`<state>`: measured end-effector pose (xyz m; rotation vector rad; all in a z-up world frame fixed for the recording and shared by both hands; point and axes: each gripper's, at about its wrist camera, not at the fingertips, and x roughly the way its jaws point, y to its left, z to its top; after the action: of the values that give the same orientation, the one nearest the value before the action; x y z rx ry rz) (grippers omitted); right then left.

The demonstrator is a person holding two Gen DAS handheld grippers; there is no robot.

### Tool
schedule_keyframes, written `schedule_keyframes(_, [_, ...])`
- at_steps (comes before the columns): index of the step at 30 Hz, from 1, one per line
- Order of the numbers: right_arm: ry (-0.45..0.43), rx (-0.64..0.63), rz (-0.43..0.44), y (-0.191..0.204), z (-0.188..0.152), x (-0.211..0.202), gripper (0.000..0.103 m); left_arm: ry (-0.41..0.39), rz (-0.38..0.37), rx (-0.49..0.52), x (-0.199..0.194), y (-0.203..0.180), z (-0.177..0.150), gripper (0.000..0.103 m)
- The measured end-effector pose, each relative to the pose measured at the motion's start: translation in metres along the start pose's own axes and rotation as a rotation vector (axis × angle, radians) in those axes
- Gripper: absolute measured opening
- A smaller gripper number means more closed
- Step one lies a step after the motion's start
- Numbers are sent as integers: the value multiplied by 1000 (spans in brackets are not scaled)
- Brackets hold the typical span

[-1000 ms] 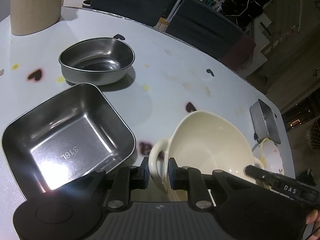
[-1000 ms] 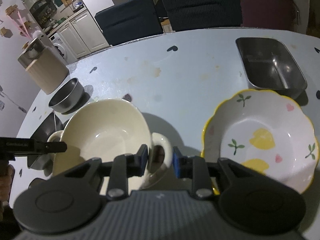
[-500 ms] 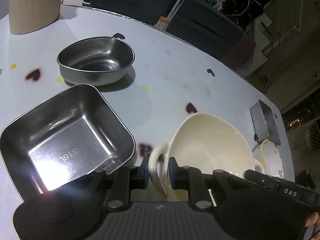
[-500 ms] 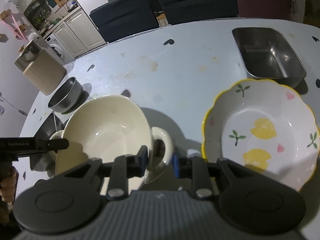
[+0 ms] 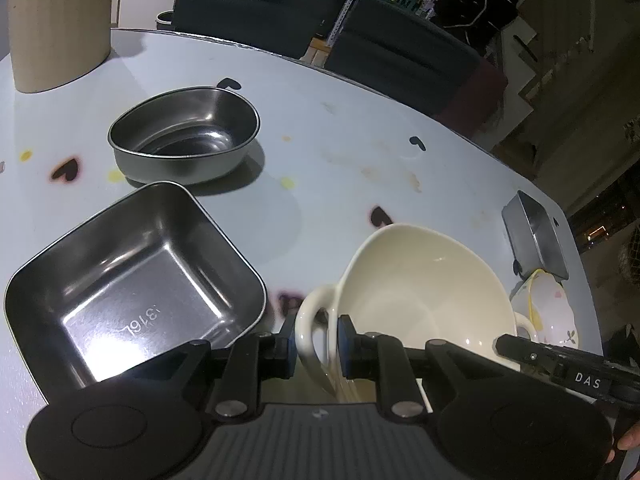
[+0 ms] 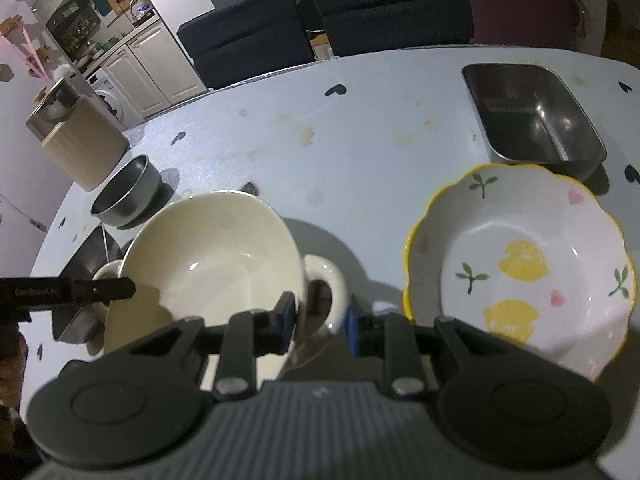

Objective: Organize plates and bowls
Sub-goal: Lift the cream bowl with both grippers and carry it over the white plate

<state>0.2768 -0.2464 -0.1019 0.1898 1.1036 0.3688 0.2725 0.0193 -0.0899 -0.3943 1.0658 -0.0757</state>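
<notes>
Cream two-handled bowl (image 5: 420, 292): sitting between square steel dish (image 5: 132, 284) and flowered plate (image 6: 520, 268) on the desk (image 5: 340, 152); whether touching the surface is unclear. Left claw (image 5: 317, 342) is clamping one handle; right claw (image 6: 320, 320) is clamping the opposite handle. Round steel bowl (image 5: 184, 136) is resting behind.

A cream bowl (image 6: 212, 268) with two loop handles sits upright between a square steel dish (image 5: 132, 280) and a scalloped, yellow-rimmed floral plate (image 6: 520, 264). A round steel bowl (image 5: 184, 136) and a steel tray (image 6: 532, 120) stand farther back.
</notes>
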Motion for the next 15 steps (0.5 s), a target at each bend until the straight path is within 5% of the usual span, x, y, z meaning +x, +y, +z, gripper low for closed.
schedule_keyframes(15, [-141, -14, 2, 9, 3, -49, 30, -129, -52, 26, -45, -18, 5, 21])
